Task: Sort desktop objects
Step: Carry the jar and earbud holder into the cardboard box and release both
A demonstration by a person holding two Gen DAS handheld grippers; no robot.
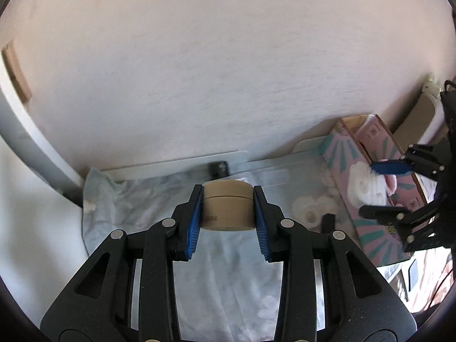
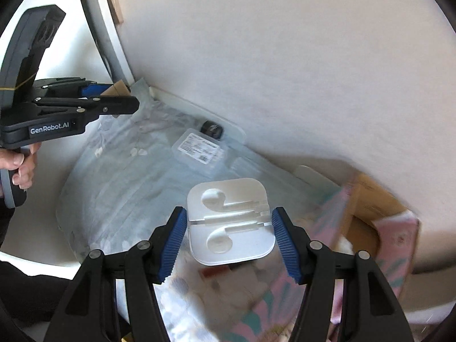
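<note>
Your left gripper (image 1: 228, 213) clamps the tan jar (image 1: 228, 206), lifted clear of the cloth (image 1: 228, 279). Right gripper (image 2: 229, 236) pinches the white earbud tray (image 2: 230, 222), box (image 2: 370, 228) just right, likely its drop spot.

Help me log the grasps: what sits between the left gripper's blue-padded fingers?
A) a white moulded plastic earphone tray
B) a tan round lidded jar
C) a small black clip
B: the left gripper clamps the tan round lidded jar between its blue pads.
</note>
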